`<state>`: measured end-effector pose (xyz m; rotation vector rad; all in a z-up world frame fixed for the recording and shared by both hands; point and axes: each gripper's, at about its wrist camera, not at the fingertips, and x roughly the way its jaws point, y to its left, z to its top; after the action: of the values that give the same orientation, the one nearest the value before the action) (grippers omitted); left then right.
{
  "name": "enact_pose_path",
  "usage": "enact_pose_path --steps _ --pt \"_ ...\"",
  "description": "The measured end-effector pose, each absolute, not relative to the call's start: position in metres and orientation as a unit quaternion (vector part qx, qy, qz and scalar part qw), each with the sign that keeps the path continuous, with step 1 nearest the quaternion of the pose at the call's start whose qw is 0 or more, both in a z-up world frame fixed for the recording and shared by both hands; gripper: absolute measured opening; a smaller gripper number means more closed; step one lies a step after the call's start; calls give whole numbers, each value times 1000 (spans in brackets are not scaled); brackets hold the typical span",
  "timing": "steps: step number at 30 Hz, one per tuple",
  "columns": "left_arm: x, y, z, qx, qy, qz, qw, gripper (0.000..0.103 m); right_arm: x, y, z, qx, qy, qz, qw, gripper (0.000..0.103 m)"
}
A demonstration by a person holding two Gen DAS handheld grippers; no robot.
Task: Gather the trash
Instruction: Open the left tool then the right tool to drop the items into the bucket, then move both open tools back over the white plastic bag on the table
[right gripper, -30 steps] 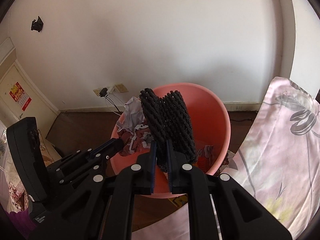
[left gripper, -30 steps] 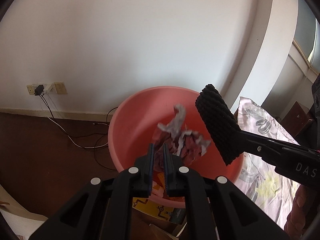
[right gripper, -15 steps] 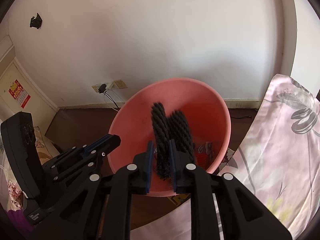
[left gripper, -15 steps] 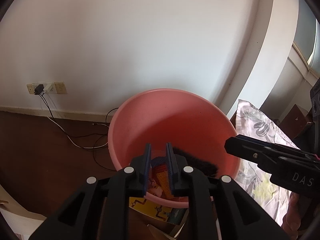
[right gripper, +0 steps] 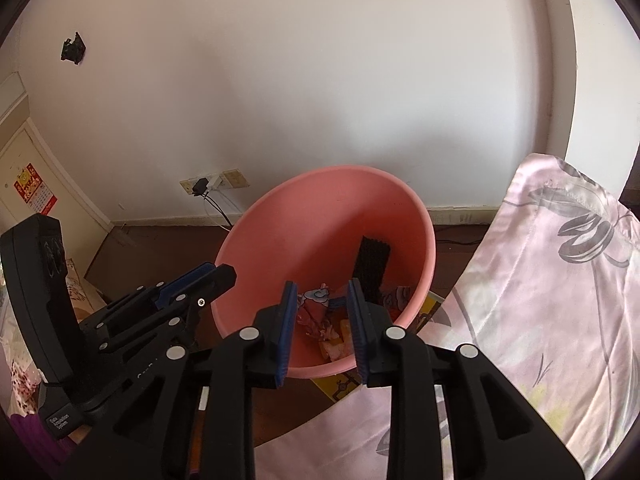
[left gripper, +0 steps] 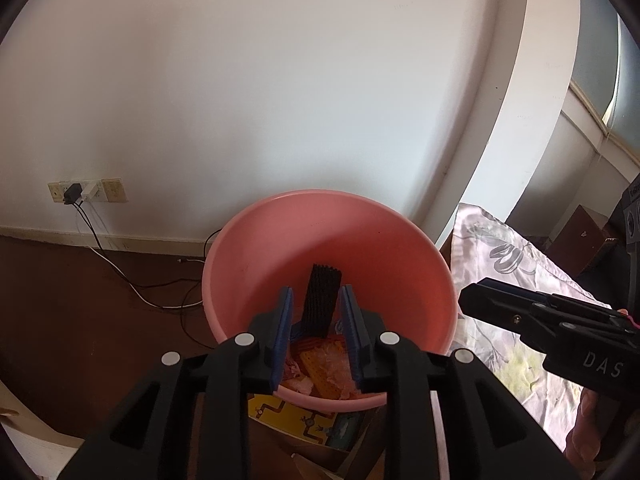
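A pink basin (left gripper: 436, 304) is set before a white wall (left gripper: 280, 80), on dark floor (left gripper: 80, 300). "DAS" is printed on the right gripper (right gripper: 322, 292). Both it and the left gripper (left gripper: 316, 300) have just been opening and hold nothing.

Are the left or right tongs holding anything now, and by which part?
Nothing is held. The left tongs and right tongs have just been opening, empty; the black ribbed piece lies in the pink basin.

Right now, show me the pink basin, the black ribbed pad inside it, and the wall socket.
pink basin (left gripper: 424, 264), left wrist view, on its far inner wall.
black ribbed pad (right gripper: 370, 266), right wrist view, on its ribbed face.
wall socket (left gripper: 114, 190), left wrist view, on its right plate.
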<state>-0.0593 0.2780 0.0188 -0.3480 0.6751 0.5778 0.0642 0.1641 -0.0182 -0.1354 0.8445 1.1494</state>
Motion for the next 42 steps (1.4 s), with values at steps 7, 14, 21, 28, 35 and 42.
enact_pose_path --steps 7,14,21,28,35,42 --pt "-53 255 29 -152 319 251 901 32 63 139 -10 -55 374 518 767 26" --pt "-39 222 37 -132 321 203 916 39 53 103 -4 -49 365 498 785 26" --pt "-17 181 41 -107 329 146 927 39 55 56 -1 -37 362 457 812 26" --pt "7 140 41 -92 336 87 933 40 64 5 -4 -12 370 405 836 26" --pt "33 105 33 -85 350 30 932 41 70 -42 -16 1 375 350 859 26" --pt "57 73 21 -71 370 -26 926 45 78 -89 -33 27 378 301 875 26"
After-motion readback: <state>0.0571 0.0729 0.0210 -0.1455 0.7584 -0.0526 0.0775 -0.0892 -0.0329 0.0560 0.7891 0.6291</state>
